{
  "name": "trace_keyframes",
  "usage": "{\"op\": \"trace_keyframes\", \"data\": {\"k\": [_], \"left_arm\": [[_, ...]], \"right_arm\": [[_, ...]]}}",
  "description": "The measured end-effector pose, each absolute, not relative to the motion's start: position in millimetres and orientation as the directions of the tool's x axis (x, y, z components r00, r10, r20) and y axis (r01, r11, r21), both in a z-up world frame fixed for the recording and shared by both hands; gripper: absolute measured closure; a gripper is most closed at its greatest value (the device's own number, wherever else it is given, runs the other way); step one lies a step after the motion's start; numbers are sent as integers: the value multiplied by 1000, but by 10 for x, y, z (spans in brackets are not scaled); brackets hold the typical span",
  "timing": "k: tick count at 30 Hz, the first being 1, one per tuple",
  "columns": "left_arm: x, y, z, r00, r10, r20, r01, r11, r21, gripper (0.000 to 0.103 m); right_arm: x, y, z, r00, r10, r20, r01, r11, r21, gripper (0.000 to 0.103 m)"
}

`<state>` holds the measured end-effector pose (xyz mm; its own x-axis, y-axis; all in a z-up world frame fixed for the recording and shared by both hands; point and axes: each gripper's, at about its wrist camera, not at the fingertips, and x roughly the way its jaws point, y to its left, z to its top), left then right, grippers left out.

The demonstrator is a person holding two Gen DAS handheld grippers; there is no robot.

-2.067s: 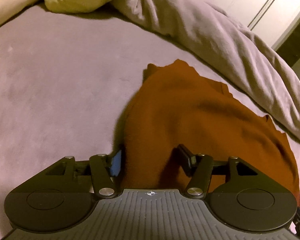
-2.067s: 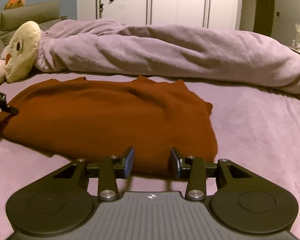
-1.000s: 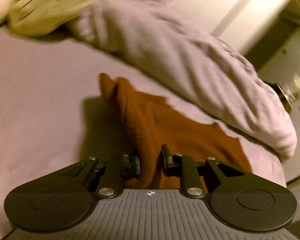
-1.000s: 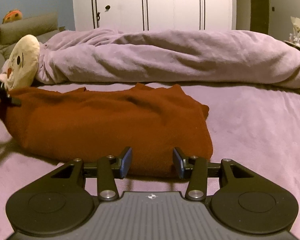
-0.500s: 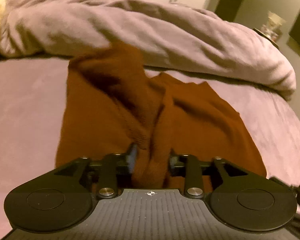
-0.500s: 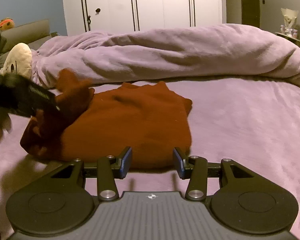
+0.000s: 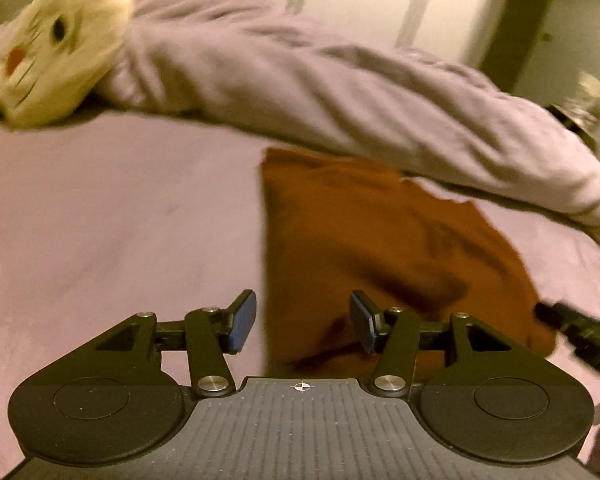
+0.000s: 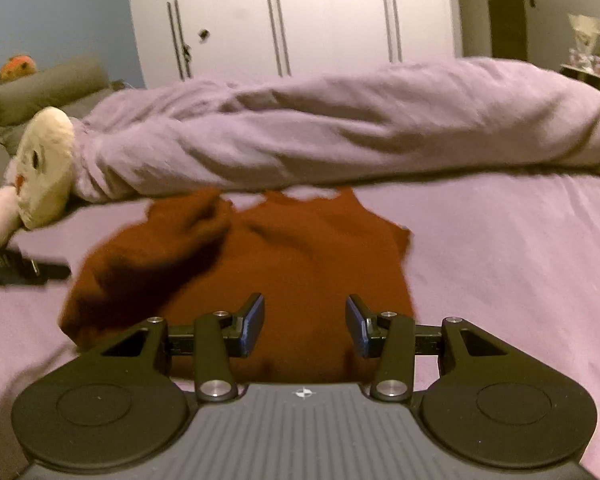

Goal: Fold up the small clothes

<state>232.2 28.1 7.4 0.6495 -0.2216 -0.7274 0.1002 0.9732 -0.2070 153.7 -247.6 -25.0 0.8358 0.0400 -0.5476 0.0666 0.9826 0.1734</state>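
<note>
Two big things fill your frames: the lilac bed sheet [image 8: 520, 260] and the bunched duvet [image 8: 340, 132] across the top. Centre frame lies the rust-brown garment [image 8: 300, 264], one flap folded over its left side. Your left gripper [image 7: 303, 322] and right gripper [image 8: 305, 324] both hang released, gripping nothing.

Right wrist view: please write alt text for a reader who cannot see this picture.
The open right gripper hovers at the near edge of a rust-brown garment, which lies partly folded on a lilac bed sheet. Behind the garment are a rolled lilac duvet and a cream plush toy, and the left gripper shows at the left edge.
</note>
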Motion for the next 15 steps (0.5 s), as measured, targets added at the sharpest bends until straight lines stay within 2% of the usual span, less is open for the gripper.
{"op": "trace_keyframes", "data": {"k": [4, 7, 13, 15], "left_arm": [[2433, 354, -100, 607, -217, -764, 50, 970, -236, 46], [2487, 325, -166, 587, -240, -773, 57, 965, -256, 44], [2475, 372, -113, 613, -223, -758, 88, 973, -215, 37], [2511, 412, -97, 629, -215, -747, 79, 974, -214, 36]], "right_arm": [[1825, -2196, -8, 853, 148, -501, -43, 976, 215, 62], [2144, -1955, 59, 825, 239, -512, -133, 963, 234, 65], [2658, -1834, -212, 721, 298, -626, -126, 944, 304, 81], [2634, -1885, -387, 693, 259, -673, -94, 958, 271, 82]]}}
